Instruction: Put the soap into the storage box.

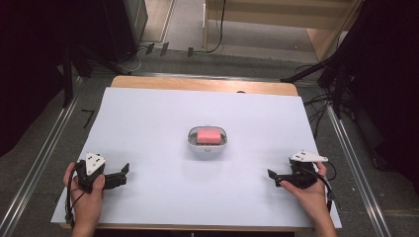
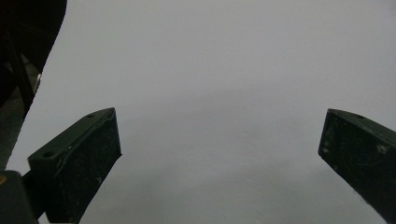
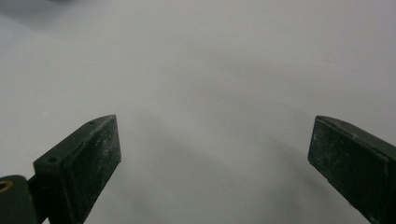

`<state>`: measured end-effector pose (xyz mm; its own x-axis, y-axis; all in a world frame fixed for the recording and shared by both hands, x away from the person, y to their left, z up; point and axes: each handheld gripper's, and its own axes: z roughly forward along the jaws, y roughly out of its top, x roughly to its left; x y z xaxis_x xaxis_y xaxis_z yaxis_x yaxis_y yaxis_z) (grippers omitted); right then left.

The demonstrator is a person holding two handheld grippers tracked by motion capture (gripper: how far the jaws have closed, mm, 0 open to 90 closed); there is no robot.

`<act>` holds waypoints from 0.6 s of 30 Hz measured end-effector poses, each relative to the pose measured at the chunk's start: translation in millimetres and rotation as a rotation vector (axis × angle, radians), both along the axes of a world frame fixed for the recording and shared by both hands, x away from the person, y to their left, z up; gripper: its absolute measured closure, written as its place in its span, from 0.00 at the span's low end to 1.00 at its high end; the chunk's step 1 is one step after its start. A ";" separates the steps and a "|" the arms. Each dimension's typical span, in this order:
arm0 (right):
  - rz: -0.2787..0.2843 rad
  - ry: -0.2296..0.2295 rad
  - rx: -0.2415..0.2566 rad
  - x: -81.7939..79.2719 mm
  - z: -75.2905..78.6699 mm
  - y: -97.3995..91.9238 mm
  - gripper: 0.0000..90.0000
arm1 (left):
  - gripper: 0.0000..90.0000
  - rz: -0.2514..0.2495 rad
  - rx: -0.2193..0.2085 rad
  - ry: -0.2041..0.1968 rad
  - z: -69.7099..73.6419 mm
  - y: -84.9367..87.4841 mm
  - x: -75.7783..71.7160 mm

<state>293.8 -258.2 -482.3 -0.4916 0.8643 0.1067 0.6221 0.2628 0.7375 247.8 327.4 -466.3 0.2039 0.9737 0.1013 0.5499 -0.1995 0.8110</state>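
**Both Grippers Waiting, Tray at Centre**

Resting near the table's front edge, the left gripper (image 1: 123, 174) and right gripper (image 1: 272, 177) are both gaping wide, gripping nothing. Between them, well apart from each, a white tray (image 1: 207, 147) is holding a pink block (image 1: 209, 136). Any approach probably wants to be slow and level, jaws straddling the tray's rim.

The pink block (image 1: 208, 136) is partly hidden within its white dish (image 1: 207, 147).
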 end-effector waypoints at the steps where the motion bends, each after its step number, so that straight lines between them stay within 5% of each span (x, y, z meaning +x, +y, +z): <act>1: -0.004 -0.005 0.004 -1.0 -0.2 -1.9 0.03 | 0.00 0.000 0.000 0.000 0.0 0.0 0.0; 18: -0.120 -0.022 0.037 -26.1 -2.4 -47.8 0.03 | 0.00 0.000 -0.001 -0.001 0.0 0.1 -0.1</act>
